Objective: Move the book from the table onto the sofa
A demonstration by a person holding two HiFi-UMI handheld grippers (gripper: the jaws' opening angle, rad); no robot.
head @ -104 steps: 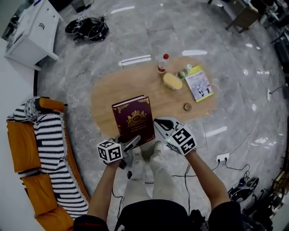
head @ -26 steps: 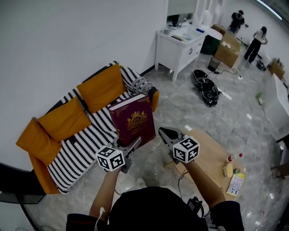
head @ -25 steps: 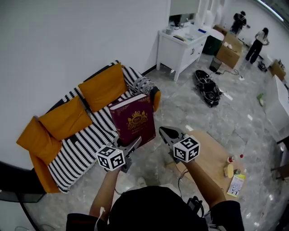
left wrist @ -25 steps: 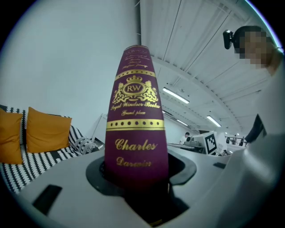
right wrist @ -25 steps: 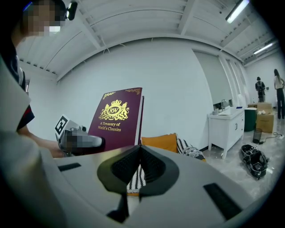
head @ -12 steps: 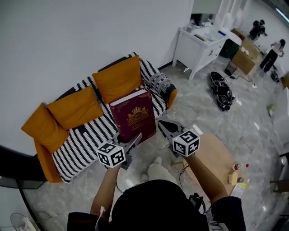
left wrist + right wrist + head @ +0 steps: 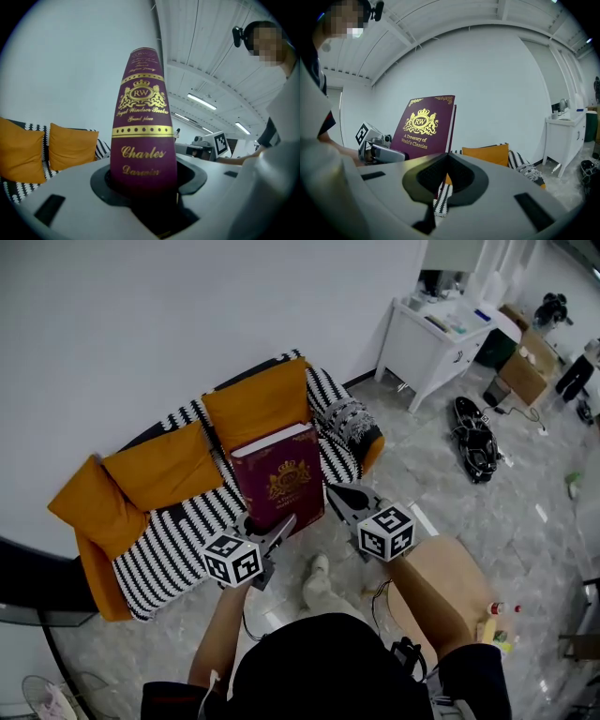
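Much of the black-and-white striped sofa [image 7: 178, 531] shows below its orange cushions [image 7: 253, 404], though the middle of the seat is hidden behind the book. Only one corner of the wooden table [image 7: 450, 563] is visible; the rest lies behind the person's right arm and head. The thick maroon book [image 7: 278, 479] is held upright in the air in front of the sofa, clear of the table. It carries a gold crest and gilt lettering. Its lower spine is buried in the left hand-held gripper [image 7: 269, 532], whose jaws clamp it. The right hand-held gripper [image 7: 337, 495] is closed on nothing, just beside the book.
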